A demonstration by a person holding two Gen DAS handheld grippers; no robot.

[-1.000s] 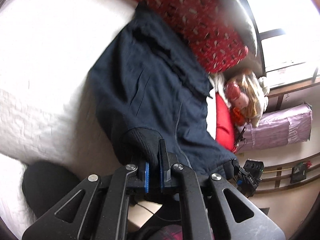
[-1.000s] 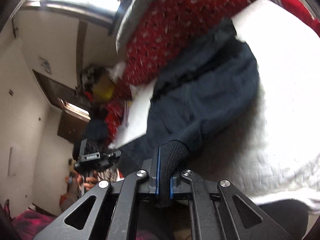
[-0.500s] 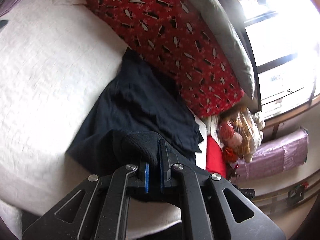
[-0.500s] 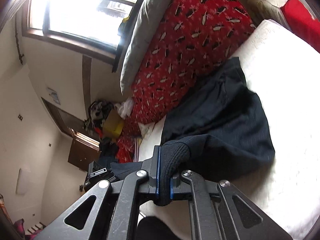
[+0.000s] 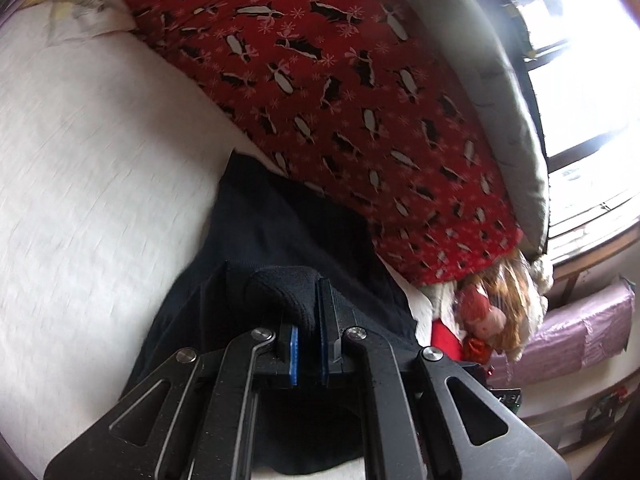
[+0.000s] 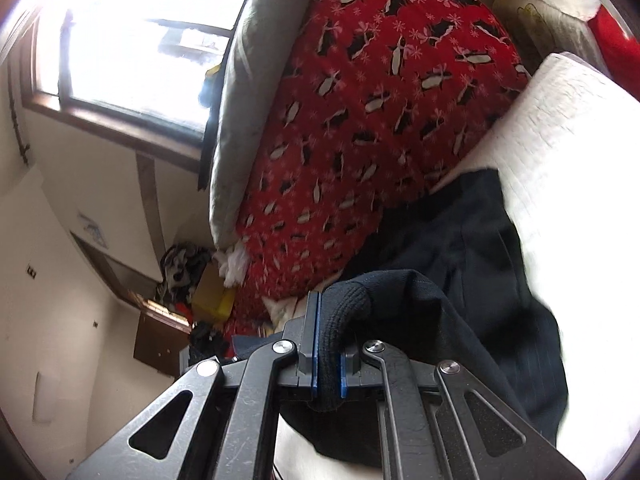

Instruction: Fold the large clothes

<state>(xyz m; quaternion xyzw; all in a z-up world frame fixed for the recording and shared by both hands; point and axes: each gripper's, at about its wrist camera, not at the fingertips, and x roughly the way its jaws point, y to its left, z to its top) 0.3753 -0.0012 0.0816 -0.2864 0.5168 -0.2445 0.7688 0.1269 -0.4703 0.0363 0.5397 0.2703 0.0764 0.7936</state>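
A dark navy garment (image 5: 280, 236) lies on the white quilted bed (image 5: 88, 168), its far end against a red penguin-print cushion (image 5: 352, 80). My left gripper (image 5: 307, 320) is shut on a black ribbed knit cuff (image 5: 288, 288) of the garment, lifted above the rest of the fabric. In the right wrist view my right gripper (image 6: 329, 340) is shut on another ribbed cuff (image 6: 344, 308), and the navy cloth (image 6: 472, 264) is doubled over beneath it on the bed (image 6: 568, 152).
A grey pillow (image 5: 480, 72) leans behind the red cushion, under a bright window (image 6: 132, 40). A doll with orange hair (image 5: 496, 304) and a pink wrapped roll (image 5: 568, 332) sit at the bed's end. Clutter and a yellow box (image 6: 212, 296) lie by the wall.
Both grippers have carried their cuffs forward toward the red cushion, folding the near part of the garment over its far part. The spread cloth now looks much shorter.
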